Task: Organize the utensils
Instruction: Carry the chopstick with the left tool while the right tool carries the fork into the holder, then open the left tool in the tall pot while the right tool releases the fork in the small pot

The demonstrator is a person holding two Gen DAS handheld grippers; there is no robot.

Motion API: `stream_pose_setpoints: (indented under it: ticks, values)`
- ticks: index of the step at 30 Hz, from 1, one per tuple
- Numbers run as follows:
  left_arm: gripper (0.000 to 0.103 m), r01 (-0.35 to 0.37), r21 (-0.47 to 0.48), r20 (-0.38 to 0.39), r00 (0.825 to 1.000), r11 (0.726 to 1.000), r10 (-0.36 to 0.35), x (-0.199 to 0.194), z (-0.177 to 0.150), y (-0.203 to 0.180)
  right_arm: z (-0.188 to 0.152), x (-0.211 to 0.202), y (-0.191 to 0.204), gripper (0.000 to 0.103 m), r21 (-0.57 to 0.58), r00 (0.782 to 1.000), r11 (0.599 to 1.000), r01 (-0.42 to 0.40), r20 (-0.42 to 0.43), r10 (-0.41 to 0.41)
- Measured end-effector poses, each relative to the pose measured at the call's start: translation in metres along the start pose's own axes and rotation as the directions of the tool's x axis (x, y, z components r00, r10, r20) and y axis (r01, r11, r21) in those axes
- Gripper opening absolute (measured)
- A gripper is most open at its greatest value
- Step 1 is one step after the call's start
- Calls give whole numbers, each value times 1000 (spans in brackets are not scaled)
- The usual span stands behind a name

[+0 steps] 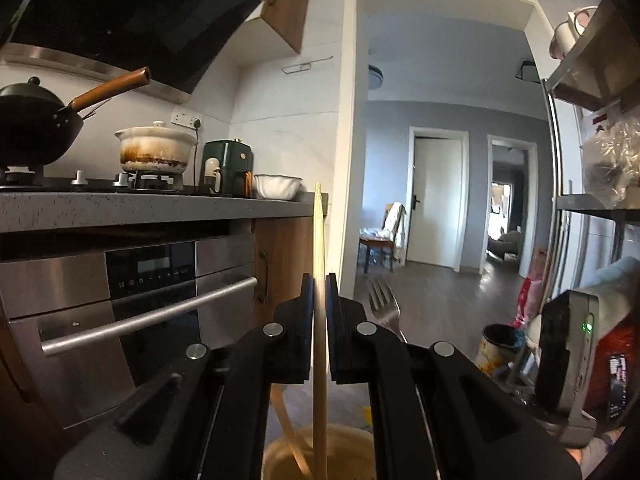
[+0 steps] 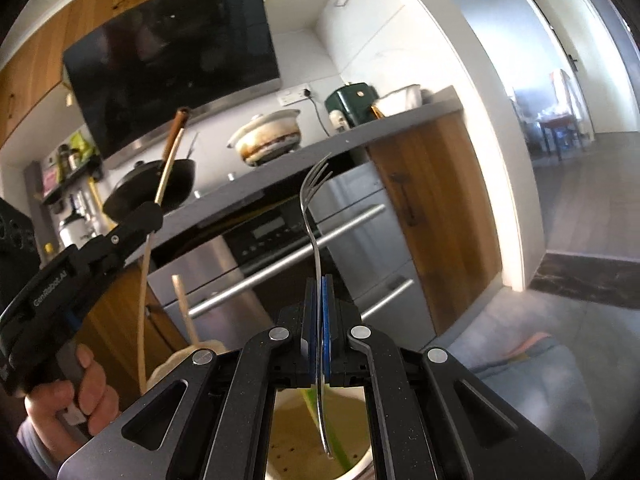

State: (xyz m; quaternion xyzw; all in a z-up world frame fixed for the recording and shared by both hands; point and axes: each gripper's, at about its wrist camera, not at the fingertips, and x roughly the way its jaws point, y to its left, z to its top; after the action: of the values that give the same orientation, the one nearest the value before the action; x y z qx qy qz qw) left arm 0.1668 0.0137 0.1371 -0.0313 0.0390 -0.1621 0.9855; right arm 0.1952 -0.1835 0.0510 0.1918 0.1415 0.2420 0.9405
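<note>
My left gripper (image 1: 319, 280) is shut on a long wooden chopstick (image 1: 319, 240), held upright above a beige utensil holder (image 1: 348, 446) that holds another light stick (image 1: 288, 436). My right gripper (image 2: 319, 280) is shut on a metal fork (image 2: 312, 216), tines up, its handle hanging over a white utensil holder (image 2: 360, 464) with a green item (image 2: 324, 420) inside. The fork (image 1: 385, 304) also shows in the left wrist view, right of my left gripper. In the right wrist view my left gripper (image 2: 154, 210) holds the chopstick (image 2: 146, 276) at the left.
A kitchen counter (image 1: 152, 208) carries a black wok (image 1: 36, 120), a white stained pot (image 1: 156, 148), a green appliance (image 1: 226, 166) and a white bowl (image 1: 278, 186). A steel oven (image 1: 132, 304) sits below. A shelf (image 1: 596, 204) stands at the right. A doorway (image 1: 448, 160) opens ahead.
</note>
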Motion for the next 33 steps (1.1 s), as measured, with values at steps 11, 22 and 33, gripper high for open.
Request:
stream_pose_setpoints:
  ticks: [11, 22, 33]
  values:
    - [6, -5, 28, -35, 999, 1000, 6, -17, -25, 1, -16, 0, 9, 3, -88, 997, 994, 58, -38, -62]
    - [6, -7, 73, -128, 992, 997, 17, -53, -43, -10, -28, -31, 18, 3, -176, 990, 977, 118, -58, -130]
    - [6, -60, 64, -233, 970, 996, 74, -54, -53, -4, -36, -38, 19, 3, -216, 979, 966, 141, -115, -169]
